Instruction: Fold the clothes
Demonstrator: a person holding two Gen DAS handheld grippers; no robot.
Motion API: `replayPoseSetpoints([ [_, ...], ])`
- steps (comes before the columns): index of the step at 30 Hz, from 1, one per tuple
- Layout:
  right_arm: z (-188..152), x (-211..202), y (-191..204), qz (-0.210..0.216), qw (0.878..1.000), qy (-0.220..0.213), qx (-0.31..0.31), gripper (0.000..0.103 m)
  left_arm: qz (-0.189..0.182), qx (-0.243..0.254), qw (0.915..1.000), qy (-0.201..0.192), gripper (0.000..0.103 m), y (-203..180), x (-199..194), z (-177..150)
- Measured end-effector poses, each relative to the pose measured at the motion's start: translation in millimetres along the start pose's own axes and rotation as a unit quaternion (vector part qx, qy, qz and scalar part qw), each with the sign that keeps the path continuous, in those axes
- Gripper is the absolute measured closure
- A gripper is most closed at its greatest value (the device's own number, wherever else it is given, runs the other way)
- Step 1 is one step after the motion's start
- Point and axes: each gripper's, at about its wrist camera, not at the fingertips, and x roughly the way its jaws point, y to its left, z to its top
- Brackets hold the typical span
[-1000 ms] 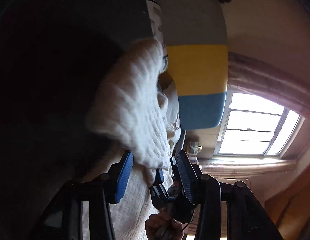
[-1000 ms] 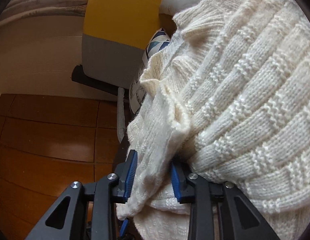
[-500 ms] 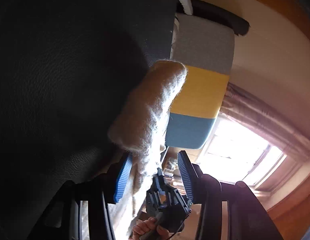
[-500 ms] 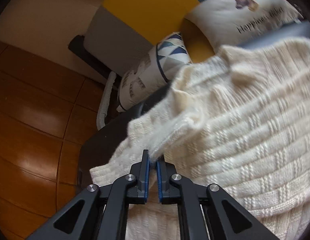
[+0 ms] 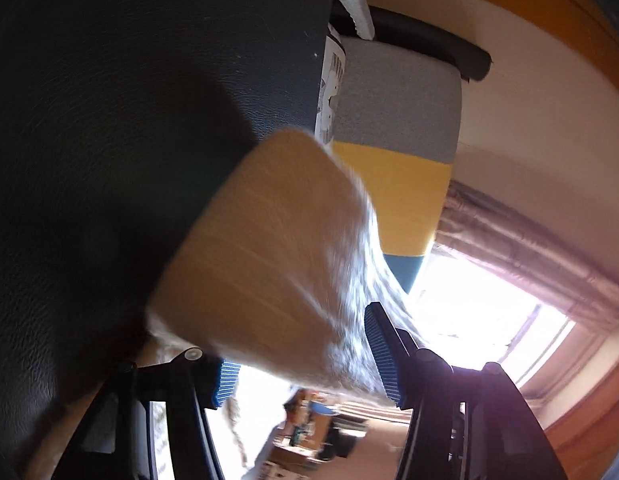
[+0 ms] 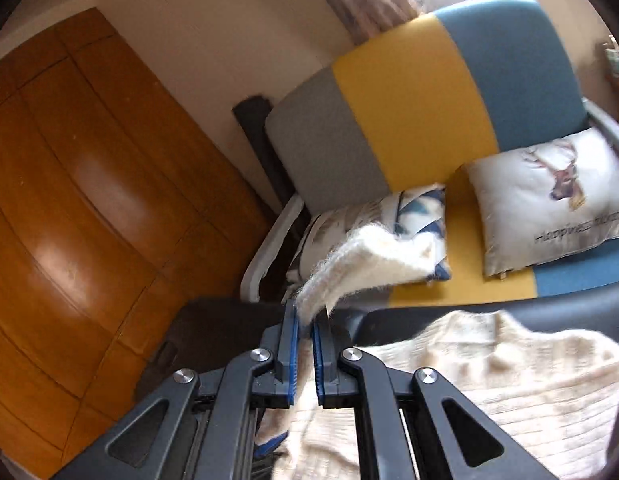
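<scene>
While blurred, sweater (image 5: 269, 248) hides left tool (image 5: 305, 364).

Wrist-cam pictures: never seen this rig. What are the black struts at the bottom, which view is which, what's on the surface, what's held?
No robot here: a person carries a two-finger gripper in each hand, with a fisheye camera on each looking along the fingers. The black struts are the gripper's own linkages.

The left wrist view shows the left gripper. Its jaws have just been opening, and a blurred fold of the cream knit sweater sits between them; whether the pads press it, I cannot tell.

The right wrist view shows the right gripper shut on an edge of that sweater, lifting it. The rest lies on a dark leather-like surface.

Behind is a grey, yellow and blue sofa with two cushions.
</scene>
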Motion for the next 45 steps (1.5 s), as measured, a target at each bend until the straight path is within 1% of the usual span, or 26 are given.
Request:
replayPoseSetpoints([
  [2, -8, -15, -32, -0.023, 0.999, -0.011, 0.025, 0.098, 0.020, 0.016, 0.9997, 0.001, 0.046, -2, 9, 0],
  [5, -32, -25, -90, -0.060, 0.995, -0.007, 0.079, 0.098, 0.048, 0.034, 0.9982, 0.004, 0.046, -2, 20, 1],
  [9, -89, -21, -164, -0.102, 0.982, 0.024, 0.160, 0.098, 0.075, 0.073, 0.9945, 0.004, 0.047, -9, 32, -3],
  [11, -117, -19, -190, -0.112, 0.975, 0.034, 0.190, 0.098, 0.091, 0.095, 0.9913, 0.006, 0.053, -14, 39, -8],
  [12, -129, -19, -201, -0.115, 0.972, 0.037, 0.202, 0.098, 0.100, 0.107, 0.9893, 0.007, 0.060, -18, 42, -10],
  [13, -136, -21, -209, -0.116, 0.970, 0.039, 0.210, 0.098, 0.107, 0.123, 0.9865, 0.005, 0.066, -22, 44, -13],
  [14, -143, -24, -216, -0.116, 0.969, 0.039, 0.217, 0.098, 0.114, 0.147, 0.9825, -0.001, 0.083, -30, 46, -16],
  [15, -145, -26, -219, -0.115, 0.969, 0.036, 0.217, 0.098, 0.121, 0.170, 0.9779, -0.008, 0.095, -37, 48, -19],
  [16, -144, -29, -221, -0.115, 0.970, 0.031, 0.210, 0.098, 0.124, 0.194, 0.9731, -0.013, 0.095, -46, 50, -23],
  [18, -146, -50, -221, -0.116, 0.976, 0.015, 0.186, 0.098, 0.106, 0.247, 0.9632, -0.012, 0.095, -68, 56, -34],
  [20, -145, -63, -218, -0.128, 0.978, -0.005, 0.168, 0.098, 0.103, 0.298, 0.9490, -0.003, 0.095, -82, 62, -43],
  [22, -152, -76, -224, -0.148, 0.976, -0.011, 0.161, 0.098, 0.117, 0.319, 0.9404, 0.013, 0.095, -83, 72, -48],
  [24, -162, -77, -236, -0.152, 0.973, -0.001, 0.175, 0.097, 0.150, 0.315, 0.9366, 0.033, 0.095, -66, 88, -49],
  [27, -178, -71, -251, -0.138, 0.969, 0.011, 0.204, 0.095, 0.195, 0.287, 0.9368, 0.044, 0.095, -24, 85, -49],
  [28, -180, -72, -255, -0.124, 0.968, 0.003, 0.218, 0.092, 0.191, 0.274, 0.9416, 0.043, 0.095, -20, 87, -48],
  [29, -181, -74, -258, -0.107, 0.966, -0.008, 0.233, 0.086, 0.188, 0.264, 0.9451, 0.042, 0.095, -18, 87, -46],
  [30, -180, -76, -262, -0.091, 0.963, -0.020, 0.251, 0.080, 0.186, 0.262, 0.9459, 0.039, 0.095, -17, 87, -45],
  [32, -177, -78, -270, -0.081, 0.954, -0.050, 0.286, 0.080, 0.182, 0.264, 0.9463, 0.037, 0.095, -15, 80, -46],
  [35, -169, -79, -279, -0.087, 0.942, -0.074, 0.315, 0.079, 0.169, 0.270, 0.9473, 0.034, 0.095, -16, 69, -38],
  [36, -163, -76, -275, -0.085, 0.947, -0.068, 0.302, 0.082, 0.163, 0.270, 0.9485, 0.029, 0.095, -17, 62, -39],
  [37, -154, -73, -265, -0.088, 0.957, -0.062, 0.270, 0.087, 0.158, 0.269, 0.9497, 0.024, 0.095, -18, 55, -41],
  [39, -139, -70, -243, -0.092, 0.972, -0.055, 0.207, 0.091, 0.143, 0.271, 0.9519, 0.004, 0.096, -21, 54, -50],
  [40, -136, -71, -233, -0.093, 0.977, -0.060, 0.181, 0.091, 0.140, 0.274, 0.9515, -0.009, 0.096, -23, 50, -49],
  [42, -142, -60, -235, -0.131, 0.976, -0.024, 0.171, 0.091, 0.142, 0.276, 0.9504, -0.020, 0.096, -21, 44, -46],
  [44, -157, -50, -246, -0.168, 0.970, 0.010, 0.175, 0.091, 0.150, 0.264, 0.9527, -0.003, 0.096, -10, 46, -40],
  [45, -162, -51, -249, -0.168, 0.970, 0.007, 0.177, 0.095, 0.152, 0.261, 0.9533, 0.008, 0.096, -6, 47, -33],
])
